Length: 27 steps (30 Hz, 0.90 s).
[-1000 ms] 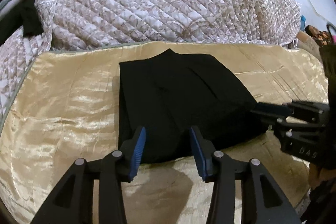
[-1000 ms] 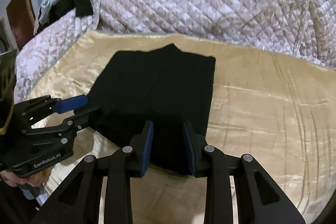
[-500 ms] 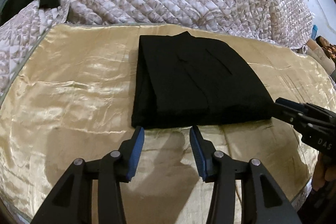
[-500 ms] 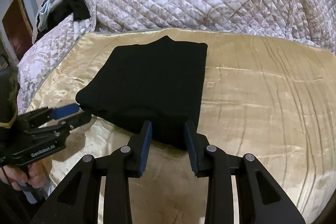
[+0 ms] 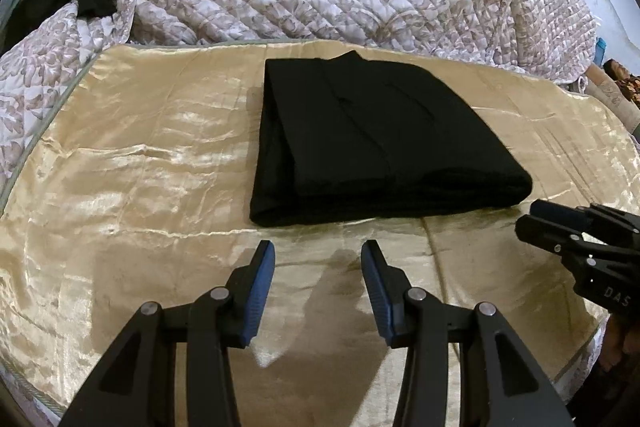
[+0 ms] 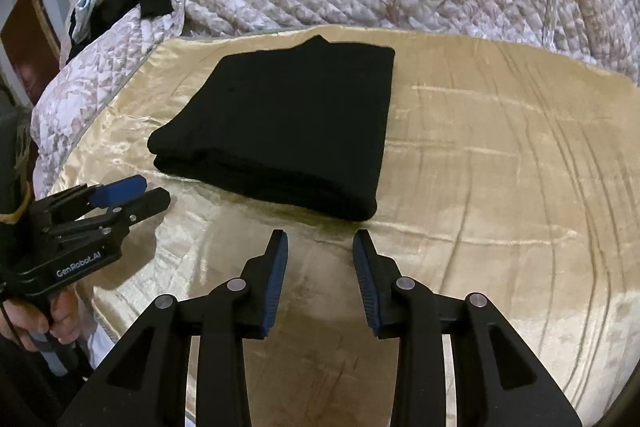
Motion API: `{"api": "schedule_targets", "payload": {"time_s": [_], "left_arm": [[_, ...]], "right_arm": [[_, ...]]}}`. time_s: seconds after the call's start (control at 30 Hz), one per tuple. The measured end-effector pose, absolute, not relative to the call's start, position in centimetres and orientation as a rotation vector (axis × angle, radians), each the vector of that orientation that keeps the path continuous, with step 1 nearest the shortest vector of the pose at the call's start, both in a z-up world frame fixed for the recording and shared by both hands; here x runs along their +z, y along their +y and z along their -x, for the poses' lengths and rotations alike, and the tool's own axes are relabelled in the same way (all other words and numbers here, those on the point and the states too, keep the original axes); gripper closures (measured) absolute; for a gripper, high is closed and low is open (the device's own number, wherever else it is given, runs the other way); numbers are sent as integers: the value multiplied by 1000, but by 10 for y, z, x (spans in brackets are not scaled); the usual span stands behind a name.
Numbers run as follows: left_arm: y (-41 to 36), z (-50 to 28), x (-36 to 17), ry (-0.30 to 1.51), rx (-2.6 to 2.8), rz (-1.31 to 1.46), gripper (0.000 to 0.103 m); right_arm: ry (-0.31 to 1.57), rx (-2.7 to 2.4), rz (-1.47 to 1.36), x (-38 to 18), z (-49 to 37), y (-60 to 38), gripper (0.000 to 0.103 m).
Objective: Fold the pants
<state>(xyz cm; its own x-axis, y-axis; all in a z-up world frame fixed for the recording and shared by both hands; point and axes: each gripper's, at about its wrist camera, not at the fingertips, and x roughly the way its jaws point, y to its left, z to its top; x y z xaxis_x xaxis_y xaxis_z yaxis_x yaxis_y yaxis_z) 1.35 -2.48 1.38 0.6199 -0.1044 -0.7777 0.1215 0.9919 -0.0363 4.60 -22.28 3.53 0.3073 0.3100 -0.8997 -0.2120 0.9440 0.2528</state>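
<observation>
Both grippers, left point(image 5: 318, 255) and right point(image 6: 320, 243), had backed off the folded pants point(image 5: 372, 143), jaws wide and empty; retreating without snagging cloth seemed wise.

We read two markings, both on the handheld tools. In the right wrist view, white lettering "GenRobot.AI" runs along the black body of the left gripper point(image 6: 124, 201), held at the left edge of the gold bedspread point(image 6: 500, 187). In the left wrist view, the right gripper point(image 5: 560, 223) carries the partial letters "DAS" on its side; the rest is cut off.
</observation>
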Motion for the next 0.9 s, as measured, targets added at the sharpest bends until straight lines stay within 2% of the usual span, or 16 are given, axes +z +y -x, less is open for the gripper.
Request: {"api": "schedule_targets", "payload": {"time_s": [0.13,0.27,0.5,0.7,0.9], "left_arm": [[-25,-16,6,915,-121,-27,53],[-26,-16,5,914,-123,-26,47],[-25,-17,3,912,-119,-36,38],[-23,-17,2,914,-126,-39,35],[-23,-17,2,915,-127,-43,33]], "right_arm": [[1222,322,-37,30,-47,-221,68],[1232,324,-64,24,-49,-224,60],[1218,329,-40,24,-48,-221,56],[1213,336,-36,24,-48,-221,54],[1207,349,-12,24,-46,-218,48]]}}
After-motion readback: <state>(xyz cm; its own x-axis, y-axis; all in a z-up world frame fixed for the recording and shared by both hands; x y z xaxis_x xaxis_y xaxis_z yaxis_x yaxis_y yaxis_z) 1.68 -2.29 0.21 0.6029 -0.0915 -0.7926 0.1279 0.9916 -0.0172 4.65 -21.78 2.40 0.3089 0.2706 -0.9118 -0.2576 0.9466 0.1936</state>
